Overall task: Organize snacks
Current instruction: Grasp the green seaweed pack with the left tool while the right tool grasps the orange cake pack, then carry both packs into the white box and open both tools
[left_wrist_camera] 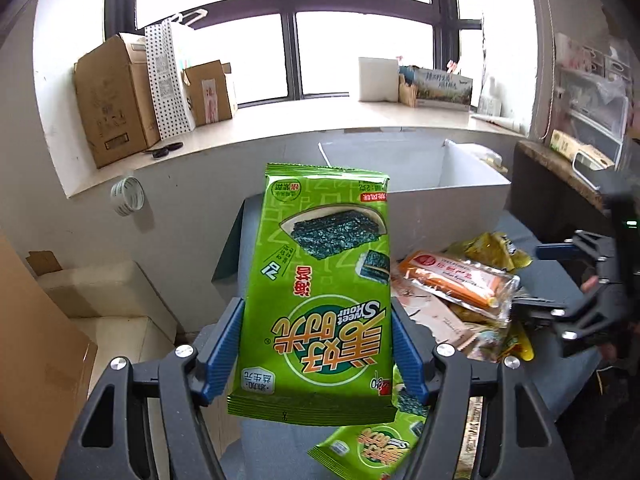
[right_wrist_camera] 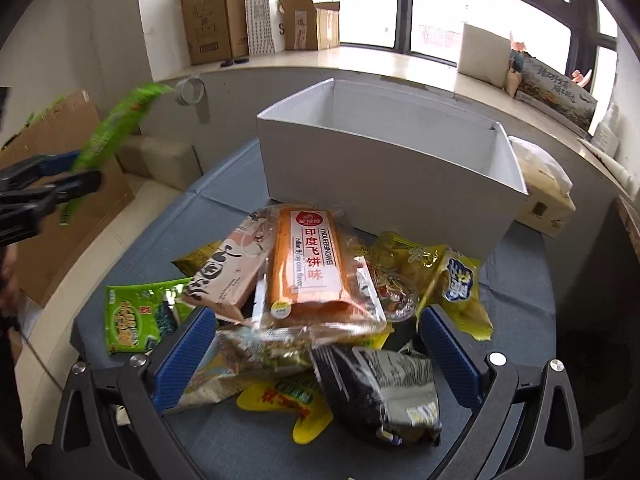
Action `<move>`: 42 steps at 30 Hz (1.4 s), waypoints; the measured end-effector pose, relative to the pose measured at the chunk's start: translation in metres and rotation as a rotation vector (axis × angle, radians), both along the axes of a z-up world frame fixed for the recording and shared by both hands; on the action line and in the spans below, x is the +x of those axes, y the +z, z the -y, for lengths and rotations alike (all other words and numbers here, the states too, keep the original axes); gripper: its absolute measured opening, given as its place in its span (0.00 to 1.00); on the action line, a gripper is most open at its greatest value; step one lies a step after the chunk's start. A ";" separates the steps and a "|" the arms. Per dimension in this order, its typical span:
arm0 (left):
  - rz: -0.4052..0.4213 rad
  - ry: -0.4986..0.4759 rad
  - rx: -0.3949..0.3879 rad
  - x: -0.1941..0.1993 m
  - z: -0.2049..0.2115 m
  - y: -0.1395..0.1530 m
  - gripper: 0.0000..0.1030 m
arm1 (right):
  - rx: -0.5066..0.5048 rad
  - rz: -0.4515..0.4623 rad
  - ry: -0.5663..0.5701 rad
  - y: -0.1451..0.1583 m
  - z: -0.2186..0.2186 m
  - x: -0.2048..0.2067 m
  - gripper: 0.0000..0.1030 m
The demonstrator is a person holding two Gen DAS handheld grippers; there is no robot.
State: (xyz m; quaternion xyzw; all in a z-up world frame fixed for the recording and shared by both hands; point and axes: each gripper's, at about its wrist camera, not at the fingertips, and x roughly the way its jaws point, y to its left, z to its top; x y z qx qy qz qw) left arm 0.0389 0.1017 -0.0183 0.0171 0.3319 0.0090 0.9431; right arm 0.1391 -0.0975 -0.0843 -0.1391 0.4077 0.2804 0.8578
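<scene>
left gripper (left_wrist_camera: 318,344) clamped by ribbed blue pads on a glossy green seaweed packet (left_wrist_camera: 320,292), flat and rectangular, lifted clear of the mat. below it, a second green packet (left_wrist_camera: 368,446) lying on the grey-blue padded mat (right_wrist_camera: 248,446). right gripper (right_wrist_camera: 316,356) spread wide over a crinkled heap of foil and clear-wrapped snacks (right_wrist_camera: 320,280). beyond both, a white cardboard box (right_wrist_camera: 384,160), rectangular and smooth-walled.

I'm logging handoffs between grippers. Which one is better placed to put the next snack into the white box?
Left, probably. The left gripper already grips a green seaweed packet, lifted, facing the white box. The right gripper is open and empty over the snack pile.
</scene>
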 end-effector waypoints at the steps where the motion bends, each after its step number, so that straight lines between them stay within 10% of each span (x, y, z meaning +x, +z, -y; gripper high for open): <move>1: 0.015 0.000 -0.015 -0.009 0.000 0.010 0.71 | -0.022 -0.007 0.016 -0.006 -0.009 0.010 1.00; 9: 0.082 0.002 -0.064 -0.056 0.011 0.030 0.71 | -0.102 -0.114 0.067 -0.043 -0.046 0.062 1.00; 12: 0.083 0.001 -0.069 -0.060 0.010 0.029 0.71 | -0.021 -0.205 0.083 -0.047 -0.045 0.071 0.83; 15: 0.084 0.005 -0.077 -0.060 0.008 0.029 0.71 | -0.037 -0.179 0.075 -0.044 -0.043 0.067 0.67; 25: 0.080 -0.022 -0.163 -0.040 0.014 0.035 0.71 | 0.072 -0.080 0.028 -0.002 -0.008 0.032 0.60; 33: 0.074 -0.042 -0.186 0.048 0.042 0.059 0.72 | 0.213 0.069 -0.189 0.075 0.047 0.042 0.60; 42: -0.063 -0.005 -0.171 0.203 0.067 0.056 0.72 | 0.241 0.042 -0.285 0.099 0.053 0.138 0.60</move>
